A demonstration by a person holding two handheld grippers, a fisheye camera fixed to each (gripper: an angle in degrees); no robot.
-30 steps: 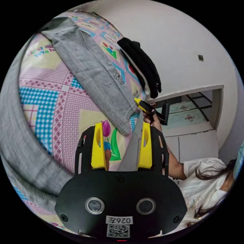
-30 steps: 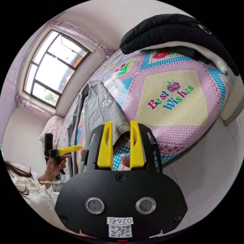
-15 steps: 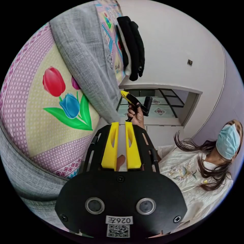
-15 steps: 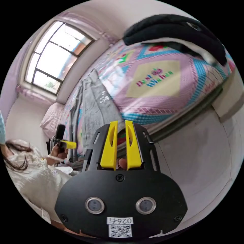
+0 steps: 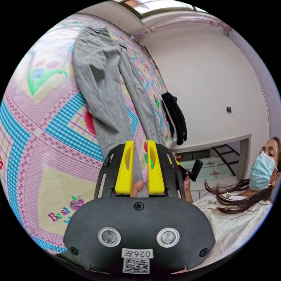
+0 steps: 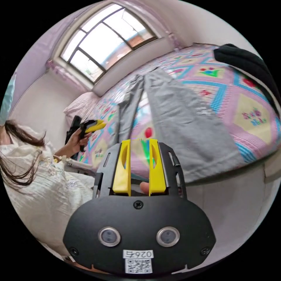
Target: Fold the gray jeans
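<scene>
the gray jeans (image 5: 102, 87) lie spread flat on the patterned bed (image 5: 35, 140), legs apart, likely ready for folding. the left gripper (image 5: 140, 166) and right gripper (image 6: 139, 168) hang off the cloth, jaws slightly parted, gripping nothing.

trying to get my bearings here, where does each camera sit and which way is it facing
Left gripper view: rides on the left gripper, off the bed's foot, looking along the gray jeans; the person's hand and torso show.
Right gripper view: rides on the right gripper, looking across the bed toward the window; the person's sleeve and hand show.
Shared: jeans, bed, black garment, each other's gripper.
</scene>
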